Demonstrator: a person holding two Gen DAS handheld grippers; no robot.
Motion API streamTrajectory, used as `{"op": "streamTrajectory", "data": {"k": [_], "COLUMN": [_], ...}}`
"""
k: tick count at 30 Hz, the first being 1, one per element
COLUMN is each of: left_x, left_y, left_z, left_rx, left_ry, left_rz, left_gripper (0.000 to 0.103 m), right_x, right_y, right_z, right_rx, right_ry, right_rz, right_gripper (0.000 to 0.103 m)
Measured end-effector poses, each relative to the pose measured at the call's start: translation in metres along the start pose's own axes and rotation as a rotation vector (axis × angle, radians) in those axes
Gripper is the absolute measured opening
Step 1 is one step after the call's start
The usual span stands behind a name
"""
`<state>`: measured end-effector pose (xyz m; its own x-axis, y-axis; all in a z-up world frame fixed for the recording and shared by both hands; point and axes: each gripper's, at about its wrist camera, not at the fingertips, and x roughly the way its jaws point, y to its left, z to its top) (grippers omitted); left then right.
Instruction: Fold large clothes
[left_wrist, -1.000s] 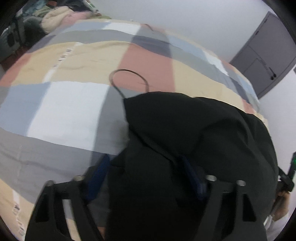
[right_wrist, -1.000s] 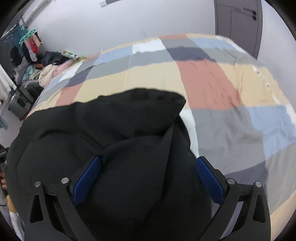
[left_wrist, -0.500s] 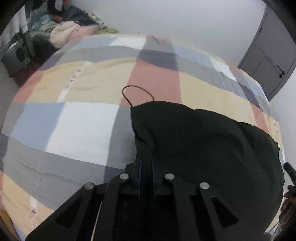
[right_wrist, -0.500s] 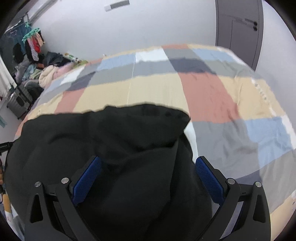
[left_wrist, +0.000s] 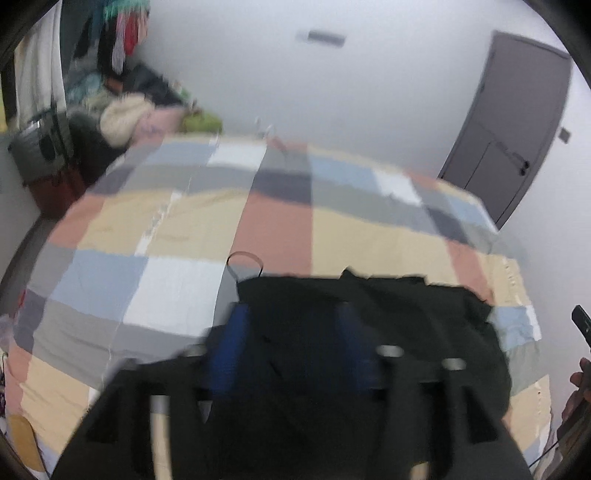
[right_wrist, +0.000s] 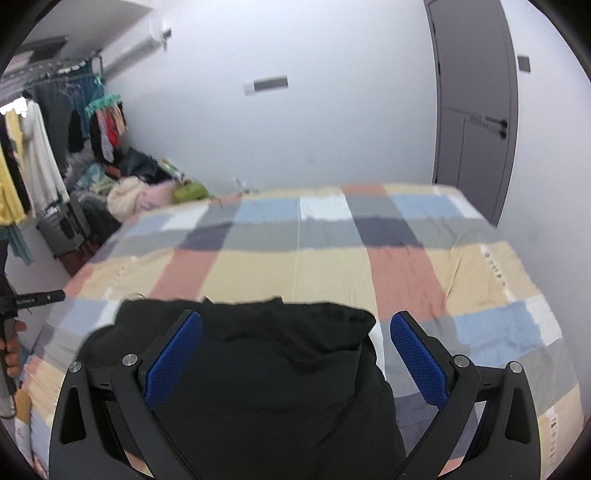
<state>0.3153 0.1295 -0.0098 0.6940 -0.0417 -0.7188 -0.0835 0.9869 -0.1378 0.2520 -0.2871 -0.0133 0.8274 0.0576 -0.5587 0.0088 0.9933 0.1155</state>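
At the far left a clothes rack (right_wrist: 40, 147) and a heap of laundry (right_wrist: 136, 192) crowd the corner beyond the bed (right_wrist: 295, 266), which is covered by a checked quilt of beige, red, grey and blue blocks whose far half lies bare and open up to the white wall. The black garment (right_wrist: 258, 362) lies bunched on the near part of the bed, closer to its left side in the right wrist view, its far edge running roughly level across the quilt and its right edge stopping short of a wide strip of uncovered quilt. A thin black loop (left_wrist: 243, 260) pokes out from the garment's far left corner onto the quilt. The left tool (left_wrist: 291, 343) is blurred; its blue pads stand apart and its jaws are opening, with dark cloth seen between them but not pressed by either pad. The right tool (right_wrist: 295, 354) is spread wide above the garment, both blue pads clear of the cloth, holding nothing. At the right a grey door (right_wrist: 476, 110) stands shut beyond the bed's far corner
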Motion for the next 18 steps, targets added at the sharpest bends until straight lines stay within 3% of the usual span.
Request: {"op": "streamTrajectory", "data": {"k": [6, 8, 18], "left_x": [-0.074, -0.102, -0.205], "left_y": [-0.032, -0.043, -0.083], "left_z": [-0.006, -0.011, -0.049], "left_rx": [0.058, 0.072, 0.123], "left_ry": [-0.103, -0.139, -0.261], "left_rz": [-0.031, -0.037, -0.069], "left_gripper": [0.067, 0.082, 0.083], "right_x": [-0.057, -0.08, -0.167], "right_y": [0.016, 0.022, 0.055], "right_z": [0.012, 0.014, 0.007], "right_rx": [-0.001, -0.009, -0.058], "right_ry": [-0.081, -0.113, -0.247], "right_rz": [0.029, 0.035, 0.036], "right_gripper": [0.103, 0.103, 0.103]}}
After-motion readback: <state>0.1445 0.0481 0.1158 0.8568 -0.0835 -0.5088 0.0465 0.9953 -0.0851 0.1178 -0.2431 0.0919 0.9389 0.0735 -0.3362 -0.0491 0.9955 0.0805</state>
